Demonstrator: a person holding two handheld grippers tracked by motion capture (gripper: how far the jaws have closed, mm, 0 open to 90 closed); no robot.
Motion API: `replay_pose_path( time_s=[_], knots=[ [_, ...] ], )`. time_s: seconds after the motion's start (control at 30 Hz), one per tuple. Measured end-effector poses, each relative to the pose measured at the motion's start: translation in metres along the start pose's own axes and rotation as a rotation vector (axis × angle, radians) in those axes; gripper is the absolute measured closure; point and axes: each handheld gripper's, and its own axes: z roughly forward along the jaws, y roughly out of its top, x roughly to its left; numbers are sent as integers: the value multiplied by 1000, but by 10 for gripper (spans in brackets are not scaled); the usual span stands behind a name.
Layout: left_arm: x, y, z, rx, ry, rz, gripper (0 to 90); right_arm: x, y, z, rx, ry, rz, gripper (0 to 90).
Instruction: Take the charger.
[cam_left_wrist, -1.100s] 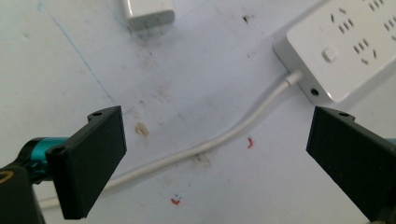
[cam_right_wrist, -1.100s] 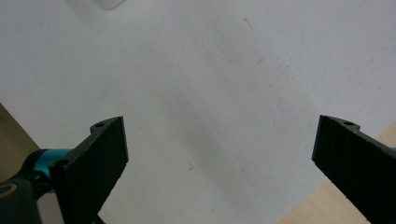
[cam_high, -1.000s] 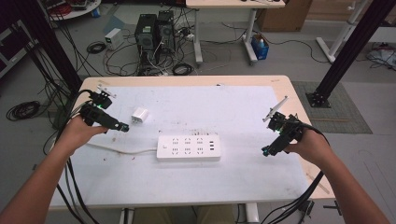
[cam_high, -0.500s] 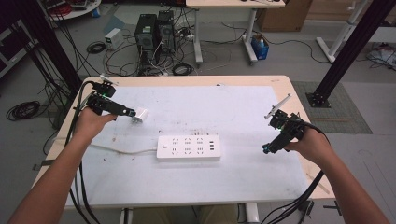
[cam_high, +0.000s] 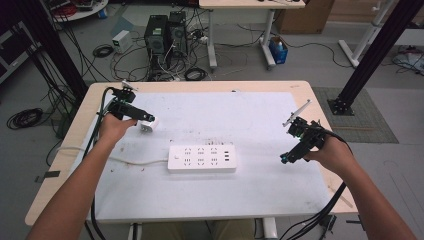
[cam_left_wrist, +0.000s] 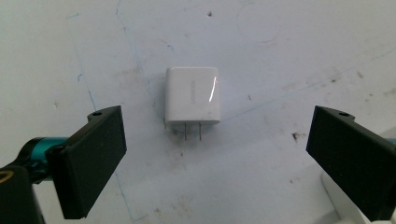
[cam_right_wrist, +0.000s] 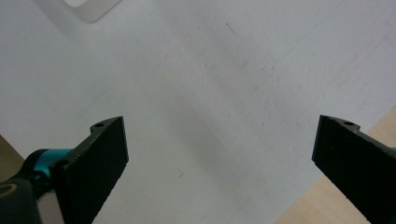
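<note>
Left gripper (cam_left_wrist: 215, 154) spread wide around untouched charger (cam_left_wrist: 192, 96), right gripper (cam_high: 287, 158) wide too, idle; grasping and plugging into power strip (cam_high: 201, 158) all left.

White power strip (cam_high: 201, 159) lying mid-table with its cord trailing left, white mat (cam_high: 240, 115) covering the wooden table (cam_high: 310, 95), computer towers (cam_high: 164, 35) sitting among tangled cables on the floor beyond, black frame posts standing at both sides.
</note>
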Motion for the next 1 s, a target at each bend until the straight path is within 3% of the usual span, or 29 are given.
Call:
replay_pose_path(
  time_s=[0.1,0.57,0.73,0.93,1.0],
  knots=[
    [1,2,14,-7,0,-21,49,1,0,0,1,-2,0,29],
    [8,3,62,49,20,-16,50,-1,1,2,12,1,13,29],
    [11,1,68,50,11,-29,77,-2,2,3,15,0,16,29],
    [15,-3,70,47,-17,-10,222,-2,4,4,17,6,1,29],
    [15,-3,71,55,-18,-11,232,-1,5,4,19,5,9,29]
  ],
)
